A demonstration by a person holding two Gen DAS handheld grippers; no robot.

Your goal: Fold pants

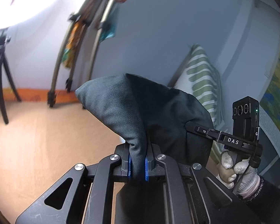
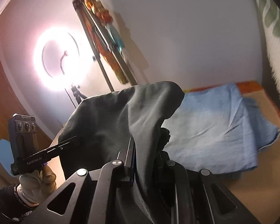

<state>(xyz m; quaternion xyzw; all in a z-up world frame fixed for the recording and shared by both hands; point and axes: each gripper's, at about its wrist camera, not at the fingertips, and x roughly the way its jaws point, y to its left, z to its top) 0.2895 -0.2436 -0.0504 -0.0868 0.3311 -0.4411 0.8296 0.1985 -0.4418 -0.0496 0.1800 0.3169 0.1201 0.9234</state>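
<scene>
Pale blue-grey wall filled the upper half of the left wrist view, with an orange skirting strip and tan floor [image 1: 37,140] at lower left, a black tripod [image 1: 0,71] at the far left edge and a green-striped pillow [image 1: 201,85] right of centre. At bottom centre the left gripper [image 1: 138,166] had its blue pads pressed onto a fold of the dark pants [image 1: 140,108], which rose in a bunched hump above the jaws. At lower right a white-gloved right hand [image 1: 240,169] held the right gripper's handle, its fingers reaching into the same cloth. Seen from the right wrist, a ring light [image 2: 59,57] glared at upper left against the wall, and a light blue cloth [image 2: 214,128] lay spread on the floor at centre right. The right gripper [image 2: 145,160] pinched the pants [image 2: 121,119] at bottom centre, fabric draping over its jaws. The left gripper [image 2: 72,140] entered from lower left, tips buried in the cloth, held by a gloved left hand [image 2: 37,181].
</scene>
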